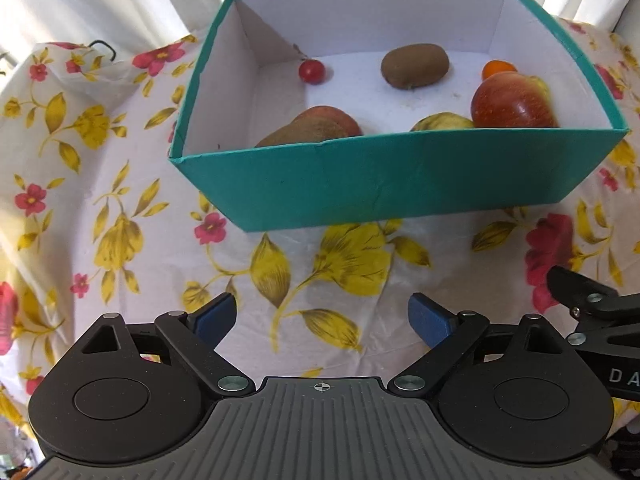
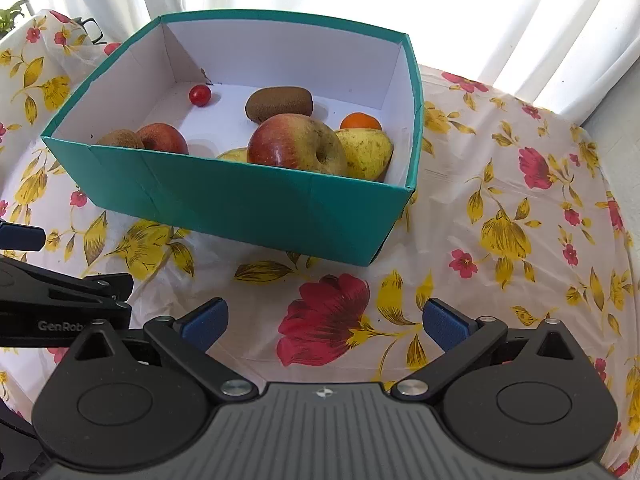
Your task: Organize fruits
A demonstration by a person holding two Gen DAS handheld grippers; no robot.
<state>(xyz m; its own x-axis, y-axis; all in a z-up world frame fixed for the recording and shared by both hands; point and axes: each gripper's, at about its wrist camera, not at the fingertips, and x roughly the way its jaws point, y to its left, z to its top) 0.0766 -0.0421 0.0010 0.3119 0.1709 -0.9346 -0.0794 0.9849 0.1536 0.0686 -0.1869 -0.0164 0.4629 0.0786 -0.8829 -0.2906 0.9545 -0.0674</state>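
A teal cardboard box [image 1: 400, 176] [image 2: 256, 204] stands on the flowered tablecloth ahead of both grippers. Inside lie a kiwi [image 1: 414, 65] [image 2: 279, 103], a small red cherry tomato [image 1: 311, 71] [image 2: 199, 95], a large red-yellow apple [image 1: 514, 102] [image 2: 294, 142], a small orange fruit [image 1: 498, 67] [image 2: 360, 121], a yellow pear [image 2: 368, 152], a second red apple [image 2: 164, 138] and a second kiwi [image 2: 120, 139] near the front wall. My left gripper [image 1: 322, 322] is open and empty, short of the box. My right gripper [image 2: 325, 322] is open and empty, also short of the box.
The tablecloth [image 2: 520, 240] is wrinkled and covers a round table. White curtains [image 2: 480, 8] hang behind. The right gripper's side shows at the right edge of the left wrist view [image 1: 592, 312]; the left gripper's side [image 2: 52, 300] shows at the left of the right wrist view.
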